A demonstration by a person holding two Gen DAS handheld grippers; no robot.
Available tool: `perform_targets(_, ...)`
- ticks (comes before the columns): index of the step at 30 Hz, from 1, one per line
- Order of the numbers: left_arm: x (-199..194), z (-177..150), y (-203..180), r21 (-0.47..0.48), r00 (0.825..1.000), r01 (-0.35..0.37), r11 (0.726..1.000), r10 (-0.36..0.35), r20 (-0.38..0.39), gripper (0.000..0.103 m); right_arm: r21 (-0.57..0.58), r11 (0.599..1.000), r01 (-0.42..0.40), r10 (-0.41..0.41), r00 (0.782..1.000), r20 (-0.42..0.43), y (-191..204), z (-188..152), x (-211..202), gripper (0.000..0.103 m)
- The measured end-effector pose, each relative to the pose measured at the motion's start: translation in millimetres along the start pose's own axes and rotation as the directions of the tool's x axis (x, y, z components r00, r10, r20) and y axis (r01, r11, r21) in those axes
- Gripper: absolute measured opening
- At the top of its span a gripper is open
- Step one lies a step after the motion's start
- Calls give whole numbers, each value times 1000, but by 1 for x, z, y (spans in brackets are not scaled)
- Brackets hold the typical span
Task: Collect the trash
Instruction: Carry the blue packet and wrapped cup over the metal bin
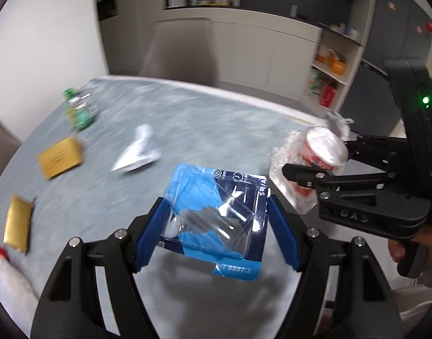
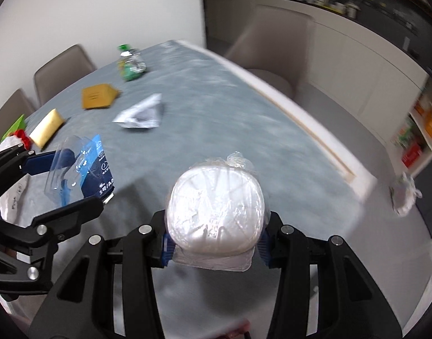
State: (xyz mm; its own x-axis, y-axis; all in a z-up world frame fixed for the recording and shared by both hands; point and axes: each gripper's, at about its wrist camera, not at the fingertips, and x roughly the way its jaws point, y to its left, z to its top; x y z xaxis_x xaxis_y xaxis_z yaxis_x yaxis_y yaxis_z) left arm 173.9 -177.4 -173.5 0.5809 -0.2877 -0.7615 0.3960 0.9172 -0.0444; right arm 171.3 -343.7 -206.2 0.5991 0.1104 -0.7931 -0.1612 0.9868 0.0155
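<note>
My left gripper (image 1: pixel 216 226) is shut on a blue battery blister pack (image 1: pixel 216 212) with a clear plastic shell, held above the grey table (image 1: pixel 187 130). To its right, my right gripper (image 1: pixel 317 161) grips a plastic-wrapped cup (image 1: pixel 323 147) with a white lid and red print. In the right wrist view the right gripper (image 2: pixel 214 240) is shut on that wrapped cup (image 2: pixel 216 209), and the left gripper (image 2: pixel 66 180) carries the blister pack (image 2: pixel 83 169) at the left. On the table lie a crumpled white paper (image 1: pixel 137 152), two yellow-brown packets (image 1: pixel 59 156) (image 1: pixel 18 223) and a crushed green bottle (image 1: pixel 80 107).
Grey chairs (image 1: pixel 182 50) stand around the table. A white bag with red trim (image 1: pixel 4 268) lies at the table's near left. A white crumpled bag (image 2: pixel 403 192) hangs off the table's right edge. Kitchen counter and shelves (image 1: pixel 331 65) stand behind.
</note>
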Motion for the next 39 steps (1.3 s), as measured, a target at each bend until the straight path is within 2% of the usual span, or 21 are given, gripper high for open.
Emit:
perform_targets(4,18,17,-63,80,997,77,994,-76,-9,71,84,995,62,-63,998,2,-62,-24,-22,44)
perform_targets(9,41,33,-140,156,986,168,973,-165,-36,71,183,974,135,-135,991,-13,-136,-64,-50,44)
perform_targets(15,85,37,-235,212,961,273,939,-257,-97,71,273,937,220,-211,975,-64,-220,-118,-72,44)
perform_targets(19,120,33,-276,214,942,328,920,-302,-143,71,316,911,266,-242,964,-115,-265,-153,-68,44)
perform_targets(23,167,19,-303,215,926,363,906,-325,-193,72,345,890,299,-258,953,-160,-292,-181,-43,44)
perform_targets(27,227,-2,-312,192,915,371,908,-323,-242,72,361,876,320,-266,945,-193,-310,-208,2,44)
perform_targets(34,353,-56,-311,140,908,334,932,-278,-313,72,397,867,301,-218,946,-242,-331,-266,123,44)
perform_targets(39,420,-95,-309,133,901,313,940,-249,-356,72,415,868,272,-166,948,-273,-338,-309,192,44)
